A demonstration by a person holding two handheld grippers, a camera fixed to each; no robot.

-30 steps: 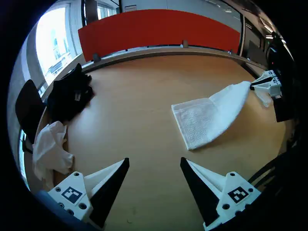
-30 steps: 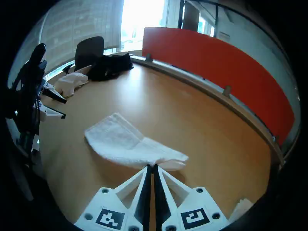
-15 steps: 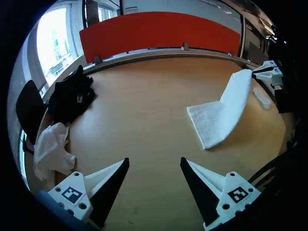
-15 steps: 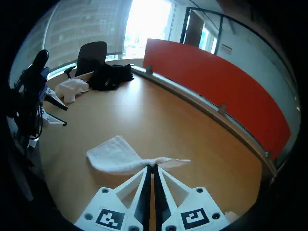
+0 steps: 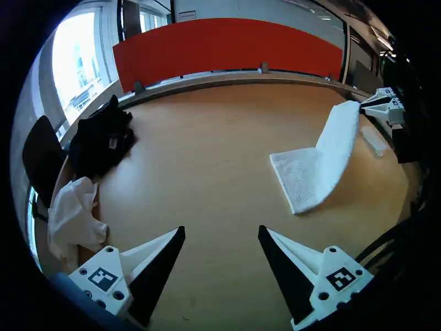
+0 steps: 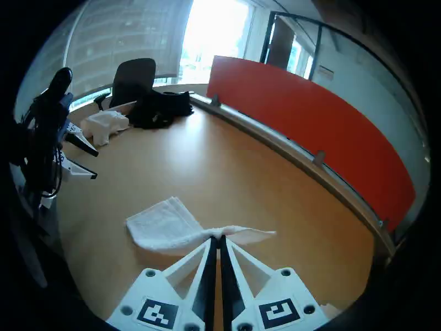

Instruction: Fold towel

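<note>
A white towel (image 5: 317, 163) lies partly on the wooden table (image 5: 209, 143), its right end lifted into the air. My right gripper (image 6: 218, 241) is shut on that raised edge of the towel (image 6: 165, 229); in the left gripper view it appears at the far right (image 5: 368, 106). My left gripper (image 5: 220, 234) hangs open over the near part of the table, well short of the towel, with nothing between its fingers. The right gripper view shows the left gripper far off at the left (image 6: 77, 157).
A black garment (image 5: 102, 138) and a crumpled white cloth (image 5: 71, 218) lie at the table's left end beside a black chair (image 5: 36, 154). A red divider (image 5: 226, 44) runs along the far edge. A small clear packet (image 5: 375, 140) lies near the right edge.
My right gripper has raised the towel's edge and drawn it rightward, so the towel now hangs steeper with less of it flat. The left gripper has stayed put.
</note>
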